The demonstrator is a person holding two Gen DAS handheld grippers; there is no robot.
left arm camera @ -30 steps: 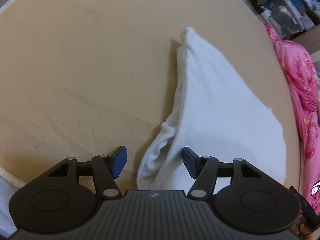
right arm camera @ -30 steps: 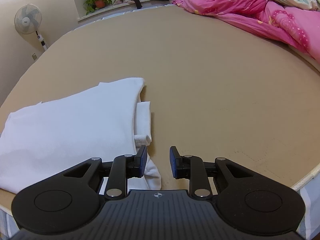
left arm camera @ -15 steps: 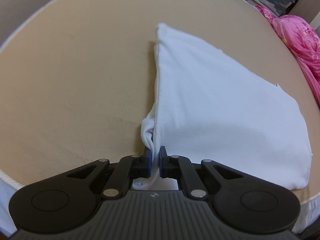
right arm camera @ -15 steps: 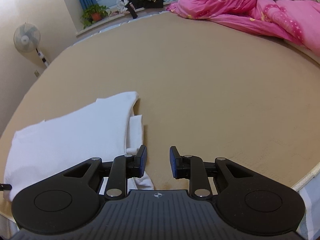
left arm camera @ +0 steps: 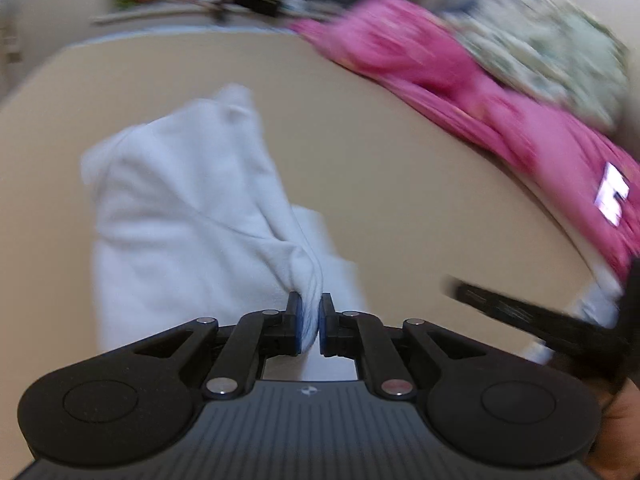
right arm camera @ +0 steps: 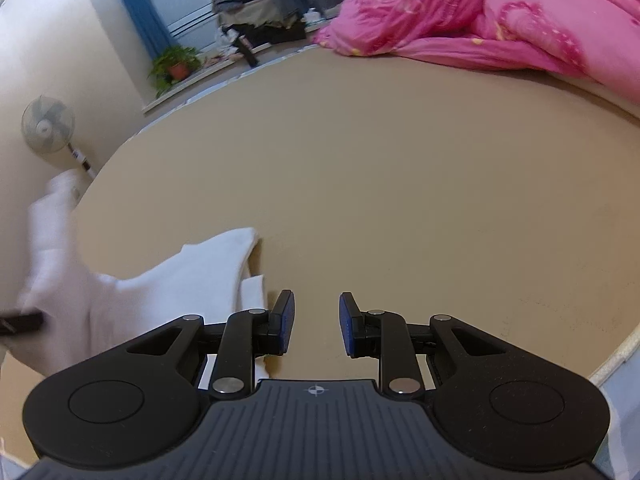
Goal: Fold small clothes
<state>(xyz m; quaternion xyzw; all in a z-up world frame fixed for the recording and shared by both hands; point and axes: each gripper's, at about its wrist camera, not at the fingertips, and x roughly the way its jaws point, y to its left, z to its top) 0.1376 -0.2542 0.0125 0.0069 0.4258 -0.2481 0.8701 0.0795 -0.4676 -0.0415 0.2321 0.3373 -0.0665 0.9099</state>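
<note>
Left gripper (left arm camera: 309,322) clenched on a bunched corner of the white garment (left arm camera: 188,216), cloth squeezed between the blue pads (left arm camera: 297,320); the log-side motion fits: jaws have just been easing a little wider after snapping closed, cloth between them throughout; picked-up corner rises into a ridge right at the fingertips, the rest of the garment trails away ahead and to the left of the fingers, draped and partly lifted off the tan bed surface (left arm camera: 400,184); a flatter white layer shows just right of the fingers, lying on the bed; whole left view is smeared by motion, so fine folds can't be told.

Beyond the fingers to the right, a pink blanket (left arm camera: 460,92) along the far edge, pale flowered bedding (left arm camera: 540,44) behind it; lower right of the fingers, a blurred black piece of the other tool and a bit of a hand (left arm camera: 616,432) at the frame edge.

Right gripper (right arm camera: 316,324) released, jaws parted with only bare bed (right arm camera: 400,200) showing in the gap, nothing held; garment (right arm camera: 160,288) sits left of the fingers, its near folded edge just beside the left finger, whether touching can't be told; further left the cloth is hoisted up and blurred; far ahead of the fingers the pink blanket (right arm camera: 480,28) at upper right; potted plant (right arm camera: 176,64) on a sill and a standing fan (right arm camera: 48,124) at the left wall.
</note>
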